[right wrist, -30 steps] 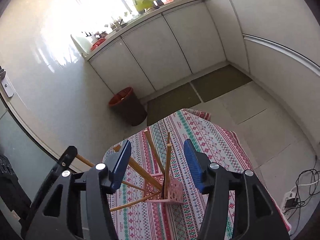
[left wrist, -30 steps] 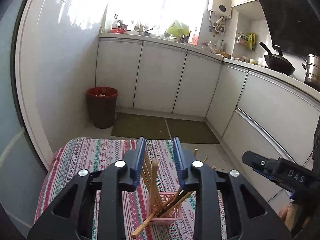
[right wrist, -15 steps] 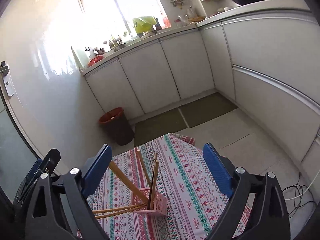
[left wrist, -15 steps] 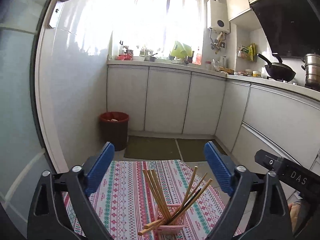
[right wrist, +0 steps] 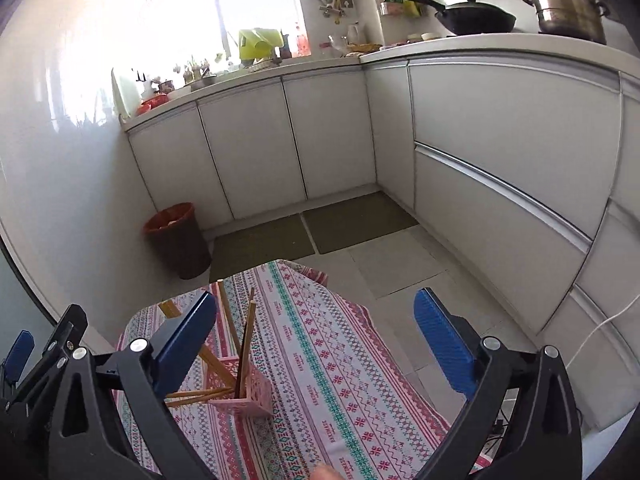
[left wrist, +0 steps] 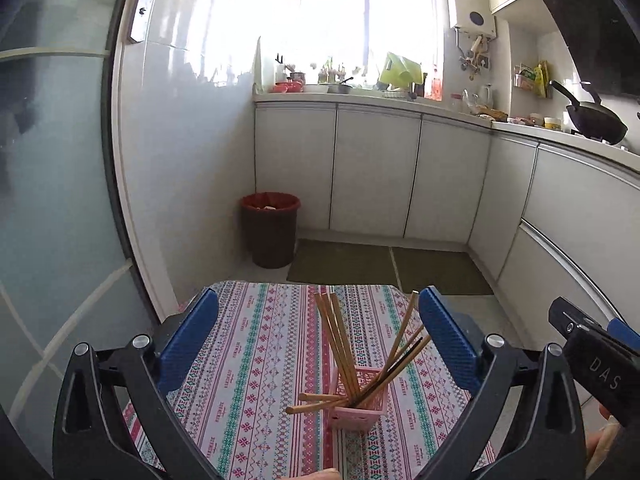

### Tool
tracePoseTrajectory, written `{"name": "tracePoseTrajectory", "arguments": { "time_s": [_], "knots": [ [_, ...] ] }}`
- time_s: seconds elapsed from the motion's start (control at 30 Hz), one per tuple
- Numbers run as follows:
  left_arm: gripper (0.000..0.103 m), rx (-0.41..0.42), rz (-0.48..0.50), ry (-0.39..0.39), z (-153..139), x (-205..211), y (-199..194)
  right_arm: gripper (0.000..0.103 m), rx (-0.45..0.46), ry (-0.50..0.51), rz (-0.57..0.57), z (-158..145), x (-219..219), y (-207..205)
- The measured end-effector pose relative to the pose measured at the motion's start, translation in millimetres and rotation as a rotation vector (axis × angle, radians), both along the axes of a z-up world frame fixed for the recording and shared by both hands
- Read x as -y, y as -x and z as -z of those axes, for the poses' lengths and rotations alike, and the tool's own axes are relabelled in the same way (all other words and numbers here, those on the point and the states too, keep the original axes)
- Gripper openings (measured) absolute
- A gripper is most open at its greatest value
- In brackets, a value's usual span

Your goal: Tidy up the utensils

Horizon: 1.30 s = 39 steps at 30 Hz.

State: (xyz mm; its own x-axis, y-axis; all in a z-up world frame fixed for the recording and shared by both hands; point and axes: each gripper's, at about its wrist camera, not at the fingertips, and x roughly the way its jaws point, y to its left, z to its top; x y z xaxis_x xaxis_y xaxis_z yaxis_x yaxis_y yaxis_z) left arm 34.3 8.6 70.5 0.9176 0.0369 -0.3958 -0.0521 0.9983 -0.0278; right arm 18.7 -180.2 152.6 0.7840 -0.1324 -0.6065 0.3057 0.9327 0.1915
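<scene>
In the left wrist view, your left gripper (left wrist: 318,342) is hovering with fingers spread wide, empty, above the chopsticks (left wrist: 340,348) leaning in the pink holder (left wrist: 356,410) on the bench (left wrist: 256,352).

In the right wrist view, your right gripper (right wrist: 316,344) is likewise holding its fingers spread; the holder (right wrist: 244,398) is standing toward the left finger, with one chopstick possibly dark.

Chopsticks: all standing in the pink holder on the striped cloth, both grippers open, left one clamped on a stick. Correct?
Wrong on the clamp. In the left wrist view the left gripper is open and holds nothing; the chopsticks stand free in the holder. The right gripper is open too, over the cloth.
</scene>
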Motion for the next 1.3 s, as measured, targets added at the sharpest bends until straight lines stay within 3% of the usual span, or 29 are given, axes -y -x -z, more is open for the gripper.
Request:
{"name": "tracePoseTrajectory", "arguments": {
  "time_s": [0.3,1.3],
  "knots": [
    [0.096,-0.008,-0.026,-0.019,4,-2,8,0.096,-0.037,0.065,-0.011,2,-4,2],
    [0.096,-0.033,-0.019,-0.022,9,5,3,0.096,-0.071,0.055,-0.012,11,-3,-1]
  ]
}}
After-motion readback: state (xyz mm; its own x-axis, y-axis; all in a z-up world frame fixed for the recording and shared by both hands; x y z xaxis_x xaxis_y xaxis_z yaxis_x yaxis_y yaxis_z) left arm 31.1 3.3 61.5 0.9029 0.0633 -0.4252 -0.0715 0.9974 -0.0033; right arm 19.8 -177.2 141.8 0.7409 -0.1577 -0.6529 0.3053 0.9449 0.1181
